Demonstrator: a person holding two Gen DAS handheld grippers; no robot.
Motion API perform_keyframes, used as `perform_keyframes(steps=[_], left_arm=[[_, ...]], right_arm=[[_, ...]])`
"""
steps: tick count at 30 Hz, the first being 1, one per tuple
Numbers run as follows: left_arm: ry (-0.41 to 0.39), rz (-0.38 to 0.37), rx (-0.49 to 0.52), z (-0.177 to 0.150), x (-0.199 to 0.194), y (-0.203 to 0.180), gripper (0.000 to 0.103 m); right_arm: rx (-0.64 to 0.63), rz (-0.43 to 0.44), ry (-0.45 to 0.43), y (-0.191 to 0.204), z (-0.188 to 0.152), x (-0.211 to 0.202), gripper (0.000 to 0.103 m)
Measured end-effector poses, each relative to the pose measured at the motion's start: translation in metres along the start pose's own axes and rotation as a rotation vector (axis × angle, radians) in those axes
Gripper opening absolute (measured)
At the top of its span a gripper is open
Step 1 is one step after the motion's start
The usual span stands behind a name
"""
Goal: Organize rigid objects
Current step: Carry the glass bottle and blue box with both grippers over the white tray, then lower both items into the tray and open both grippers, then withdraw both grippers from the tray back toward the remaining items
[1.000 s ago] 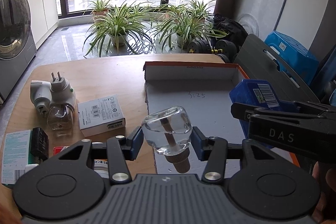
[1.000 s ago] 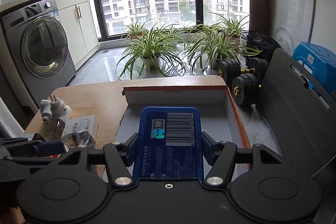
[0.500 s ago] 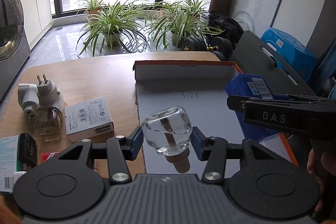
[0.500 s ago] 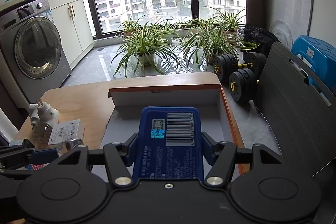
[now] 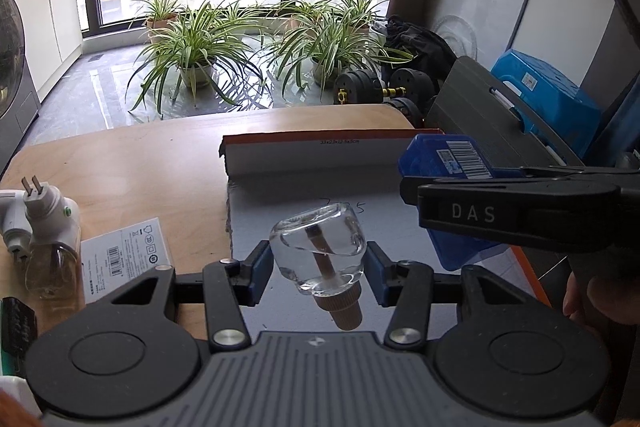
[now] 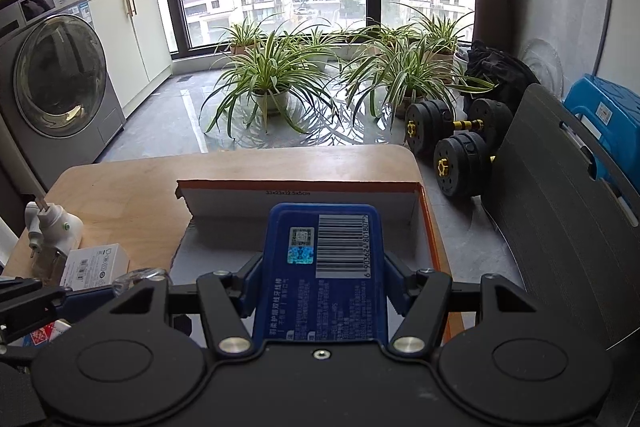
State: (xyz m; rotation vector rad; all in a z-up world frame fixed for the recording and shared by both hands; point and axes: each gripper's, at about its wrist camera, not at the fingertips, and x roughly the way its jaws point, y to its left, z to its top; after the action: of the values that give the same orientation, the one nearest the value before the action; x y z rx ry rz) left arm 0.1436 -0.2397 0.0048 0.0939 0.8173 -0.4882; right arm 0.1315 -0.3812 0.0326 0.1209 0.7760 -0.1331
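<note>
My left gripper (image 5: 318,269) is shut on a clear glass bottle (image 5: 318,249) with a tan cap, held tilted above the left part of the shallow cardboard box (image 5: 320,151). In the right wrist view my right gripper (image 6: 322,281) is shut on a flat blue box (image 6: 324,267) with a barcode, over the cardboard box (image 6: 300,195). The left wrist view shows the right gripper (image 5: 404,183) from the side at the right, holding the blue box (image 5: 444,155) over the cardboard box's right half. The left gripper (image 6: 104,293) shows at the lower left of the right wrist view.
On the wooden table (image 5: 120,163) left of the cardboard box lie white plugs (image 5: 40,211), a white carton (image 5: 120,255) and a dark item (image 5: 16,323). A person's fingers (image 5: 600,291) hold the right tool. Beyond the table stand potted plants (image 6: 264,79), dumbbells (image 6: 460,147), a washing machine (image 6: 52,83).
Both grippers have moved forward over the table with their loads still held. The cardboard box and the far table edge look nearer, and the items at the left have slid toward the frame edge.
</note>
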Motion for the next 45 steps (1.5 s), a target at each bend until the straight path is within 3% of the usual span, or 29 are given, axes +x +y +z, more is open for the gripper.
perform_keyframes(steps=[9,14,16,24,29,45], left_arm=[[0.002,-0.018,0.042,0.016,0.029,-0.009,0.050],[0.003,-0.040,0.038,0.023,0.042,-0.012,0.053],[-0.001,-0.029,0.041,0.024,0.039,-0.015,0.075],[-0.026,0.011,0.031,0.016,0.005,-0.014,0.096],[-0.012,0.067,0.017,0.004,-0.019,-0.004,0.099],[-0.017,0.159,-0.054,-0.035,-0.087,0.037,0.099]], right_arm=[[0.029,-0.014,0.054,-0.012,0.013,0.036,0.074],[0.011,-0.035,0.032,-0.013,0.014,0.038,0.077],[0.012,-0.036,0.001,-0.013,0.013,0.028,0.079],[0.052,-0.052,-0.079,-0.015,0.000,-0.018,0.083],[0.057,-0.069,-0.110,-0.009,-0.015,-0.052,0.090],[0.021,-0.002,-0.068,0.048,-0.067,-0.102,0.091]])
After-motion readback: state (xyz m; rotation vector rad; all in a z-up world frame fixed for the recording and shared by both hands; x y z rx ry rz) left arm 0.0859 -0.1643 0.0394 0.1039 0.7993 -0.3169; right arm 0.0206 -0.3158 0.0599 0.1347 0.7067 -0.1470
